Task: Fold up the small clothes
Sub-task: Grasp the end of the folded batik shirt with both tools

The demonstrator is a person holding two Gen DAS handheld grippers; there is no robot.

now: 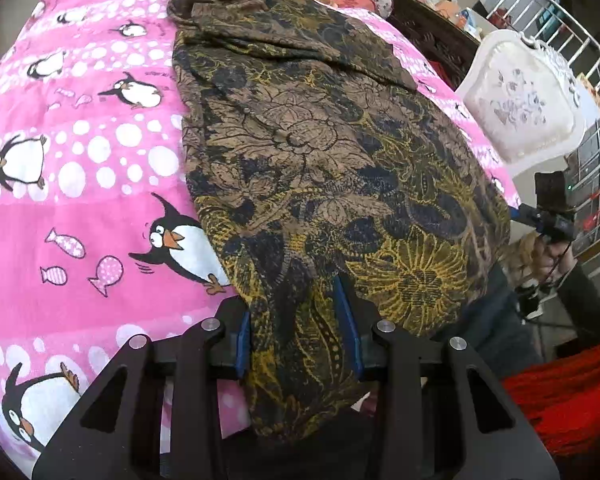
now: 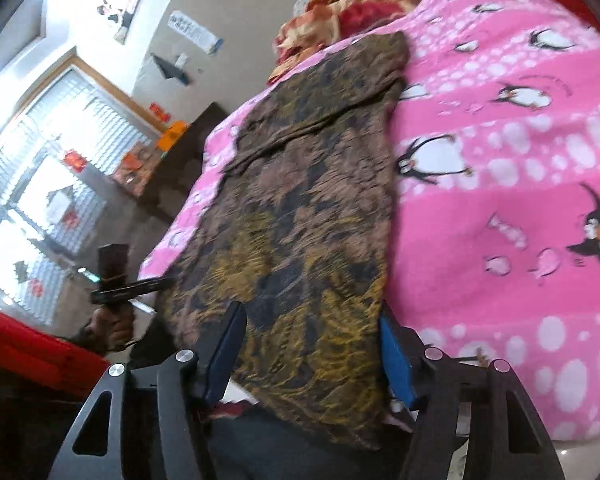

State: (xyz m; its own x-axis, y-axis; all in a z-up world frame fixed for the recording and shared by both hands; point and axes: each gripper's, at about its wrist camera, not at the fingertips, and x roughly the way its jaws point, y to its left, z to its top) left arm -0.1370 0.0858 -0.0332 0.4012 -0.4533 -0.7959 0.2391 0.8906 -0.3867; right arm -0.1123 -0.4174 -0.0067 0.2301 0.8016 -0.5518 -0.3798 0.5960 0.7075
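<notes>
So I've got this brown-and-gold floral garment (image 1: 324, 152) laid out lengthwise on the bed, on top of the pink penguin blanket (image 1: 80, 184). Its near end hangs off the bed edge toward me. My left tongs (image 1: 298, 320) have a bunched bit of that near hem sitting between the blue pads (image 1: 346, 312), jaws parted with cloth filling the gap, so I can't tell if they're actually pinching it. My right tongs (image 2: 314, 354) are spread wide on either side of the hem, cloth (image 2: 300, 208) draped between them, not clamped. The far end has a sleeve folded across. There's a red-and-orange floral pile (image 2: 340, 12) past it, and a white chair (image 1: 520, 96) beside the bed.
</notes>
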